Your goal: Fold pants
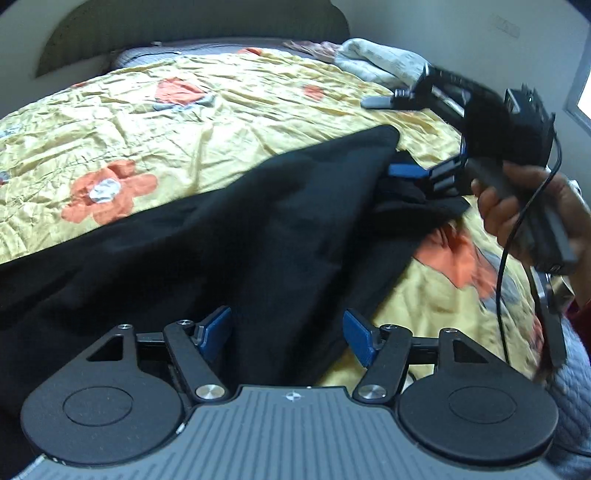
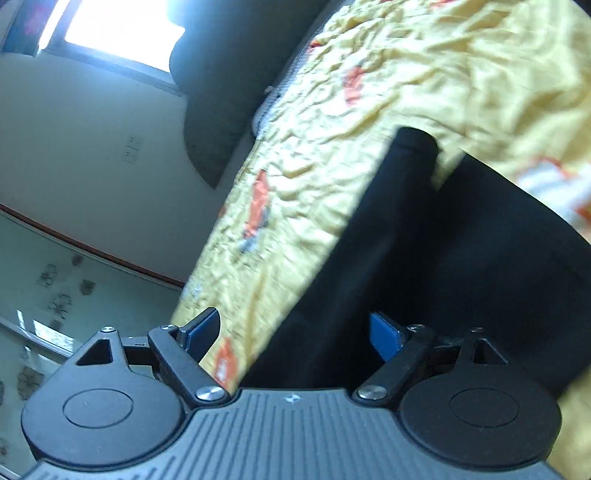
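Note:
Black pants (image 1: 229,236) lie crumpled across a yellow bedspread with orange flowers (image 1: 184,122). My left gripper (image 1: 288,336) hovers low over the near part of the pants. It is open, its blue pads wide apart, with the cloth beneath them and not pinched. A hand (image 1: 517,210) holds my right gripper (image 1: 393,136) at the far bunched end of the pants, its jaws spread wide. In the right wrist view, which is rolled sideways, that right gripper (image 2: 295,334) stands open above a long fold of the pants (image 2: 424,258), gripping nothing.
A dark padded headboard (image 1: 184,33) closes the far end of the bed. A pale bundled blanket (image 1: 376,59) sits at the far right corner. A grey quilted cloth (image 1: 569,387) lies at the near right. A bright window (image 2: 122,29) and wall switch (image 2: 132,147) flank the bed.

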`<state>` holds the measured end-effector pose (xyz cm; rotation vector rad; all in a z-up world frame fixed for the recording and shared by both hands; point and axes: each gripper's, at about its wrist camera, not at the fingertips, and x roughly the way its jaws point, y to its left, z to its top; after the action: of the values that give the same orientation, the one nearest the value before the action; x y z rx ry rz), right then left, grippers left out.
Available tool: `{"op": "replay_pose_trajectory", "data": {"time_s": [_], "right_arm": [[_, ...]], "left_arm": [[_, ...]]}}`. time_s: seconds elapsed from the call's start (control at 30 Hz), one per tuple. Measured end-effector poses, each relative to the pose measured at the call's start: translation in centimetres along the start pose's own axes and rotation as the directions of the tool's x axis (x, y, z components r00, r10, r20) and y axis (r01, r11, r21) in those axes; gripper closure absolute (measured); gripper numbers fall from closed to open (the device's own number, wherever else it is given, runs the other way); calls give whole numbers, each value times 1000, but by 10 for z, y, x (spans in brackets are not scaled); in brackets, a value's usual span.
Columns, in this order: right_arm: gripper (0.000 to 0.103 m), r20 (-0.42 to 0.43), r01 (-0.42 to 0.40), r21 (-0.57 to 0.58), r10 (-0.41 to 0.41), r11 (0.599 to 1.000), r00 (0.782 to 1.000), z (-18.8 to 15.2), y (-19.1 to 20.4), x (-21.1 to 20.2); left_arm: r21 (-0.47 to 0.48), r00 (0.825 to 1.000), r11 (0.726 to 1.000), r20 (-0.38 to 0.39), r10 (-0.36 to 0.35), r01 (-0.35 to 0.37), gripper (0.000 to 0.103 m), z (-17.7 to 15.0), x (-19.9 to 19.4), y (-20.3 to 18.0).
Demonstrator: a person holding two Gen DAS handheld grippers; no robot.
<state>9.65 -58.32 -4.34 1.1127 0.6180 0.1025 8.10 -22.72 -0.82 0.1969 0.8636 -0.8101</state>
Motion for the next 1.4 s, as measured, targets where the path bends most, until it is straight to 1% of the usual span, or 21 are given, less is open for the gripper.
{"op": "replay_pose_trajectory", "data": {"time_s": [0.07, 0.1, 0.13, 0.27, 0.3, 0.33, 0.37, 0.43, 0.47, 0.57, 0.6, 0.67, 0.73, 0.77, 0.83, 0.97, 1.07, 1.23, 1.27, 1.33, 1.4], "right_arm": [[15, -18, -7, -37, 6, 999, 1000, 8, 17, 14], [11, -35, -8, -69, 5, 998, 999, 11, 27, 23], [10, -57, -11, -102, 6, 995, 998, 15, 34, 37], [10, -108, 3, -126, -16, 992, 994, 26, 45, 83], [10, -106, 24, -135, -39, 991, 994, 28, 45, 89], [10, -74, 66, -134, -76, 989, 994, 28, 46, 91], [10, -45, 71, -136, -78, 988, 996, 28, 46, 85], [10, 15, 20, -139, -18, 990, 1000, 24, 43, 64], [10, 38, 7, -132, -2, 991, 999, 22, 41, 54], [10, 95, 22, -76, -15, 997, 995, 20, 26, 30], [9, 102, 19, -58, -13, 998, 995, 19, 19, 24], [9, 72, -2, -15, 3, 1000, 997, 21, 5, 20], [9, 19, -20, 22, 20, 1000, 1000, 22, -4, 37], [9, 13, -24, 20, 23, 1000, 1000, 21, -5, 41], [9, 20, -29, -9, 29, 1000, 999, 22, -2, 49], [9, 50, -91, -21, 92, 996, 995, 30, 2, 51], [9, 62, -70, -31, 71, 997, 996, 37, 1, 61], [10, 87, -89, -13, 90, 996, 992, 50, -11, 71], [12, 90, -76, -18, 78, 997, 993, 52, -11, 76], [30, 87, -22, -49, 26, 999, 996, 55, -8, 84], [79, 71, 57, -72, -52, 996, 996, 56, -4, 92]], "left_arm": [[-28, 1000, 1000, 5, -8, 8, 33, 4, 0, 3], [-35, 1000, 999, 5, -8, 9, 33, 7, 4, 4], [-39, 1000, 999, 6, -5, 5, 33, 10, 7, 4], [-60, 1000, 998, 16, 12, -11, 33, 16, 14, 5], [-68, 1000, 998, 21, 12, -10, 33, 17, 14, 5], [-74, 1000, 997, 26, 11, -10, 33, 17, 15, 7], [-78, 999, 997, 32, 10, -8, 33, 16, 15, 8], [-81, 999, 997, 42, 7, -3, 32, 15, 15, 9], [-78, 999, 997, 50, 7, -3, 32, 14, 15, 8], [-59, 998, 998, 68, 19, -15, 30, 12, 15, 4], [-55, 997, 998, 72, 24, -20, 30, 11, 15, 3], [-44, 996, 999, 83, 29, -25, 26, 8, 15, -1], [-25, 995, 999, 90, 30, -28, 22, 7, 17, -3], [-15, 995, 999, 94, 36, -35, 22, 6, 17, -5], [9, 994, 999, 99, 50, -51, 21, 4, 18, -9], [23, 993, 998, 102, 60, -63, 19, 2, 19, -11], [17, 993, 998, 103, 61, -63, 19, 3, 19, -11], [28, 992, 996, 99, 83, -86, 19, 3, 21, -15], [28, 991, 995, 96, 89, -92, 21, 4, 21, -16], [32, 990, 993, 93, 109, -112, 22, 8, 22, -20], [47, 988, 990, 92, 127, -132, 23, 10, 23, -24]]}}
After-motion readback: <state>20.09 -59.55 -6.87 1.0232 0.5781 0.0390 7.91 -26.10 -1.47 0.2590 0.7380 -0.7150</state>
